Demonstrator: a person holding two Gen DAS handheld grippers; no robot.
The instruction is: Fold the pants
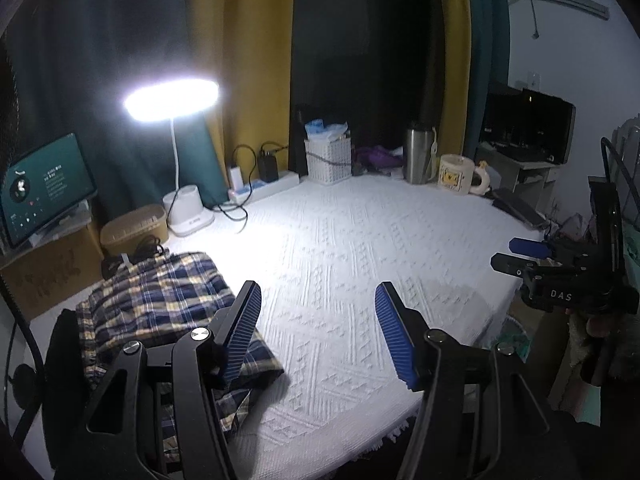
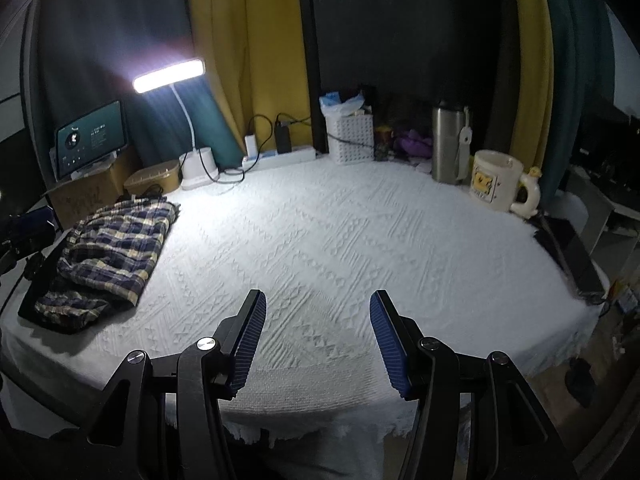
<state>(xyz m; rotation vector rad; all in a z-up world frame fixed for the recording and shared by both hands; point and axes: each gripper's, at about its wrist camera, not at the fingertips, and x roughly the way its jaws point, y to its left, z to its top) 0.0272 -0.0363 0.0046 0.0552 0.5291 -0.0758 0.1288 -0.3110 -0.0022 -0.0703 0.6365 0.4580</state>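
The plaid pants (image 1: 160,300) lie bunched in a folded heap at the left end of the white textured tablecloth (image 1: 340,260). In the right wrist view the plaid pants (image 2: 112,256) sit far left, partly over a dark flat thing. My left gripper (image 1: 318,292) hovers above the cloth just right of the pants, jaws open with nothing between the blue pads. My right gripper (image 2: 318,300) hangs open over the bare cloth near the front edge, well right of the pants. That same right gripper (image 1: 506,254) shows at the right edge of the left wrist view, in a hand.
A lit desk lamp (image 1: 172,98) stands at the back left beside a tablet (image 1: 44,188), a tan box (image 1: 134,228) and a power strip (image 1: 264,186). Along the back are a white basket (image 1: 328,160), a steel flask (image 1: 418,156) and a mug (image 1: 460,174). A dark flat device (image 2: 572,256) lies at the right edge.
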